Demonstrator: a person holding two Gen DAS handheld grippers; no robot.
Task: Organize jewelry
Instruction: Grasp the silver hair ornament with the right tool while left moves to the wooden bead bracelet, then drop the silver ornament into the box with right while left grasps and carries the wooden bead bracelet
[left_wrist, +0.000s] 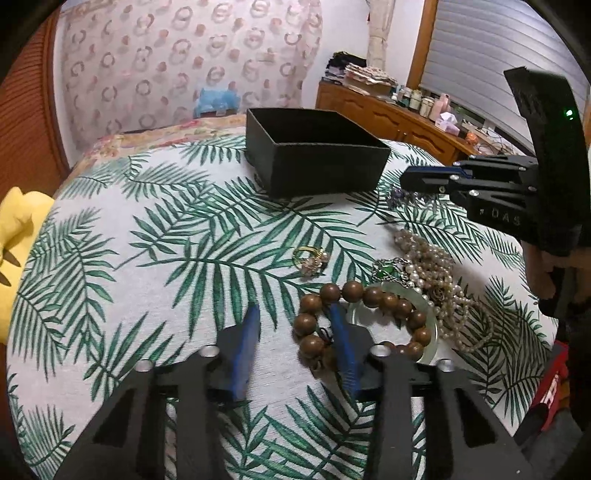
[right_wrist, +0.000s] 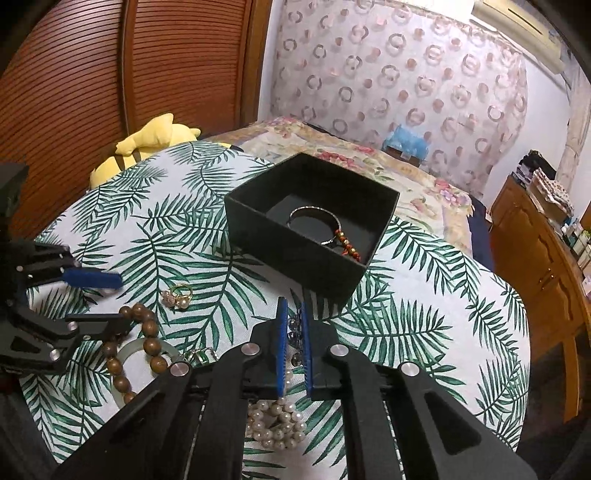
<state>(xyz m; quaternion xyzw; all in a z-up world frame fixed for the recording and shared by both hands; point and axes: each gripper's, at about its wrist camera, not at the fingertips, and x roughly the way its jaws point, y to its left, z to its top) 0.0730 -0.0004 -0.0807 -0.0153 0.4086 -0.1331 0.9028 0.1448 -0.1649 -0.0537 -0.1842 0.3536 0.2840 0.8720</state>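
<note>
1. The right hand-held gripper (right_wrist: 294, 334) is clamped on a dark bead strand (right_wrist: 295, 332), near the black box (right_wrist: 291, 243).
2. The left hand-held gripper (left_wrist: 295, 325) straddles the wooden bracelet (left_wrist: 364, 321); grip unclear.
3. Next, I think: lift the strand over the box and drop it in.

Black tool (right_wrist: 293, 321), blue pads (right_wrist: 282, 343)

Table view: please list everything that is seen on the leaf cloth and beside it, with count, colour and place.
box: one, black, open, far side of the leaf cloth
silver bangle: one, inside the box
wooden bracelet: one, brown, near side
pale bangle: one, whitish green, under the wooden bracelet
ring: one, gold, middle
pearl strands: heap, cream, right
plush toy: one, yellow, left edge
left gripper: black, open at the wooden bracelet
right gripper: black, shut on dark beads
</note>
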